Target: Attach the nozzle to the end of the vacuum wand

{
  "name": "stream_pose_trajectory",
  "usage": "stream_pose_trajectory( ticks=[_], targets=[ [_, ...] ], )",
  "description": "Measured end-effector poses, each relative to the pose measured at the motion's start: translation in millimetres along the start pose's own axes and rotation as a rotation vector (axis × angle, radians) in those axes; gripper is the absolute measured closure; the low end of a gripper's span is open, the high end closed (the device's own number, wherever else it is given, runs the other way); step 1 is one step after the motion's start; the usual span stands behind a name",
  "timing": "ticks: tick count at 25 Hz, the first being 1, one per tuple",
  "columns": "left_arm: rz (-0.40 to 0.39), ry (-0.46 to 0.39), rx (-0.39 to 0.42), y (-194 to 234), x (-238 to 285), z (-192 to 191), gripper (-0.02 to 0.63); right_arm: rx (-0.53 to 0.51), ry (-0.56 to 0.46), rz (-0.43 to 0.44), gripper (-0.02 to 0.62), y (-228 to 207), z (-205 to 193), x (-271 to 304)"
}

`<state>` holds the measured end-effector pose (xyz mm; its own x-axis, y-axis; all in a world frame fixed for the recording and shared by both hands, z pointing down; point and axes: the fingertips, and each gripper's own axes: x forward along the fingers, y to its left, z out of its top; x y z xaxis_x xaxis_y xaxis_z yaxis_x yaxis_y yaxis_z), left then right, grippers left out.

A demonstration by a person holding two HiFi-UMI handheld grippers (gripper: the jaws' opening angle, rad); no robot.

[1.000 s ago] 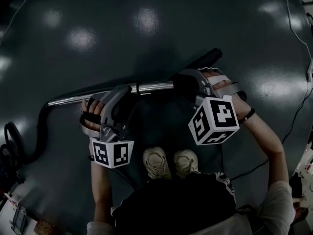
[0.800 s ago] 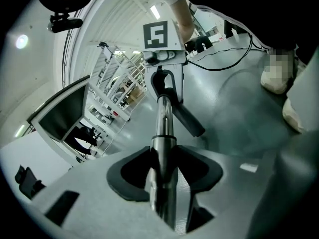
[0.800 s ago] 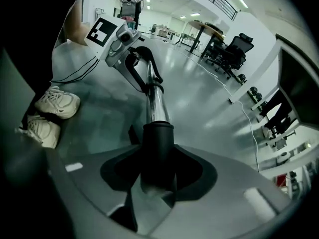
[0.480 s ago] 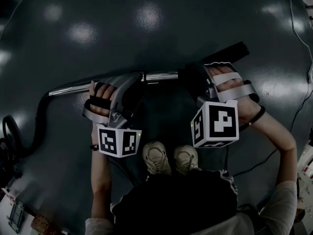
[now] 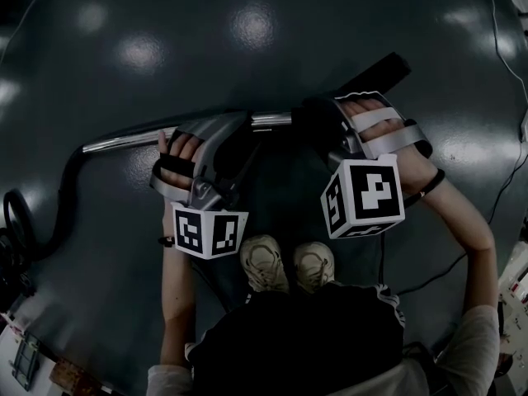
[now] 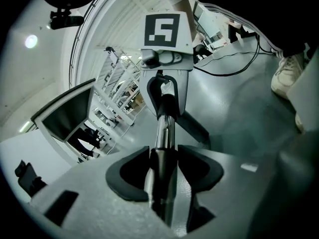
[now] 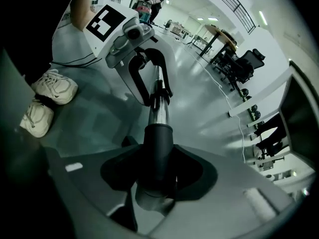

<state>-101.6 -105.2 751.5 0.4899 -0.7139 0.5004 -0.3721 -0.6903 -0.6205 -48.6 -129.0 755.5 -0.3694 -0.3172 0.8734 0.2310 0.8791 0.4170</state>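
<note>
The chrome vacuum wand (image 5: 124, 141) lies level above the dark floor, its black hose (image 5: 62, 209) curving off to the left. My left gripper (image 5: 233, 139) is shut on the wand (image 6: 163, 133); its jaws have just eased slightly wider, with the tube still pinched between the pads. My right gripper (image 5: 320, 129) is shut on the black nozzle (image 5: 381, 71), whose collar (image 7: 158, 146) sits over the wand's end (image 7: 159, 108). The nozzle's far end points up and to the right. The two grippers face each other along the tube, a short chrome stretch between them.
The person's white shoes (image 5: 289, 266) stand just below the grippers. A thin cable (image 5: 493, 40) runs down the right side of the floor, and another (image 5: 429, 280) lies near the right arm. Small equipment (image 5: 21, 361) sits at the bottom left corner.
My left gripper has slid right along the wand, shortening the bare chrome between the grippers. My right wrist has rolled, and the nozzle's far end has swung up and to the right.
</note>
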Motion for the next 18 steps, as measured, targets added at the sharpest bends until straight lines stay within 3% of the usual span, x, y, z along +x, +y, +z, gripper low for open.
stream_pose_trajectory(
  ticks=[2,4,6,9,12,14,16,18],
  targets=[
    [0.039,-0.014,-0.084,2.6,-9.3,-3.9,0.429,-0.03,-0.035,-0.036,0.407,-1.3,-0.5,0.3],
    [0.098,-0.069,-0.248,10.5,-20.4,-3.2,0.445,-0.041,-0.084,-0.11,0.392,-4.3,-1.7,-1.1],
    [0.147,-0.113,-0.354,24.2,-28.2,0.9,0.472,0.03,-0.141,-0.181,0.362,-12.8,-4.1,-8.2],
    [0.209,-0.155,-0.47,42.0,-34.2,4.4,0.502,0.286,-0.259,-0.239,0.342,-34.2,-8.4,-30.2],
    [0.306,-0.29,-0.757,65.1,-44.2,4.5,0.541,0.722,-0.419,-0.319,0.44,-59.2,-21.2,-54.7],
    [0.354,-0.377,-0.816,81.0,-49.5,7.2,0.555,1.003,-0.502,-0.319,0.49,-63.5,-34.2,-59.9],
    [0.378,-0.357,-0.802,82.3,-50.1,6.9,0.569,1.092,-0.532,-0.29,0.471,-55.5,-38.7,-55.1],
    [0.373,-0.325,-0.786,73.4,-47.5,8.8,0.583,1.054,-0.511,-0.291,0.437,-44.2,-41.5,-49.3]
  ],
)
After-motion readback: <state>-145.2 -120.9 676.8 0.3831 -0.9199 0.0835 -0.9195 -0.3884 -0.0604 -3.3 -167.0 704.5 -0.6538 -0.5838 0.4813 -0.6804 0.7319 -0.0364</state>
